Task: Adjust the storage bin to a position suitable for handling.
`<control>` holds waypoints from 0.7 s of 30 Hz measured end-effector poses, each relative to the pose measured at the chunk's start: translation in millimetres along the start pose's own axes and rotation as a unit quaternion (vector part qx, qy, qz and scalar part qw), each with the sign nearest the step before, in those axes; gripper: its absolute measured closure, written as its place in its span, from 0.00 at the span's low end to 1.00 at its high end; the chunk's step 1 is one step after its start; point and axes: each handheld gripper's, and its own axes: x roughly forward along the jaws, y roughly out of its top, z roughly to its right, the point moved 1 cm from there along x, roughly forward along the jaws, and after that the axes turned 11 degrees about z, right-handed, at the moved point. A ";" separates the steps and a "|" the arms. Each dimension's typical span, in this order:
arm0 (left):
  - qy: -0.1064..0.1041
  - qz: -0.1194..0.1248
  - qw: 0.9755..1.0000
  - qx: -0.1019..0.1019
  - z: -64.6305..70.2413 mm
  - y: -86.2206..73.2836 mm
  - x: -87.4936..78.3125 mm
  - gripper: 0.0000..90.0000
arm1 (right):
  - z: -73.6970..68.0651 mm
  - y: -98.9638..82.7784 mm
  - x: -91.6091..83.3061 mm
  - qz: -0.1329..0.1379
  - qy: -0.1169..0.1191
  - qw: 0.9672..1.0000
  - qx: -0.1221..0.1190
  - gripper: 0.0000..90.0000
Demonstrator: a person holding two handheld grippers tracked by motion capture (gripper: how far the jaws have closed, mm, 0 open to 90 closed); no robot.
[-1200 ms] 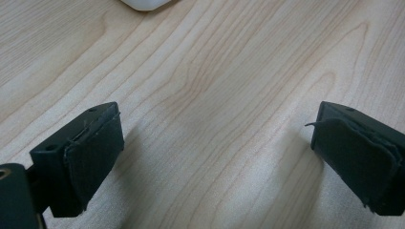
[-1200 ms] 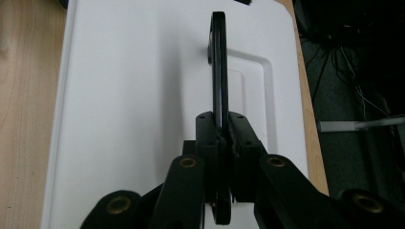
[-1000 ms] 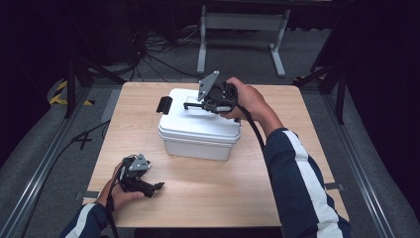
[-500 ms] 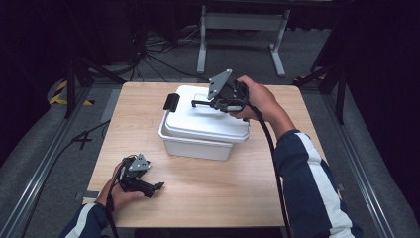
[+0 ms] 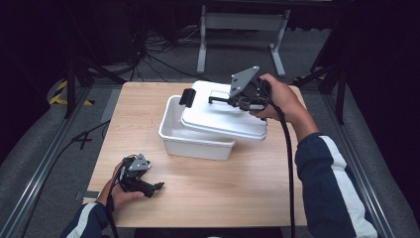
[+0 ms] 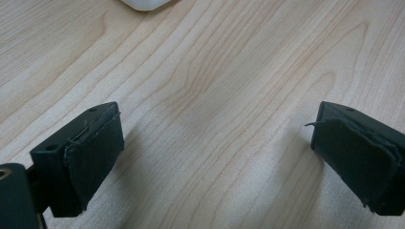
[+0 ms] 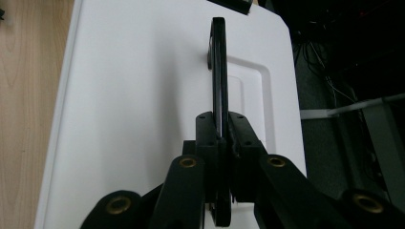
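Clamping my right hand-held gripper point(image 5: 224, 100) on the black handle point(image 7: 219, 71) of the white lid point(image 5: 223, 116), I hold it tilted over the white bin point(image 5: 190, 141) on the pale wooden worktop point(image 5: 237, 188), my left hand-held gripper point(image 5: 157, 186) resting with jaws apart near the front edge, dark floor with cables point(image 5: 153, 54) beyond.
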 end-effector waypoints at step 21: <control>0.001 0.003 1.000 -0.001 0.1 -0.2 0.4 0.05 | 8.1 -56.5 -51.2 -0.008 -0.042 0.999 0.032 0.94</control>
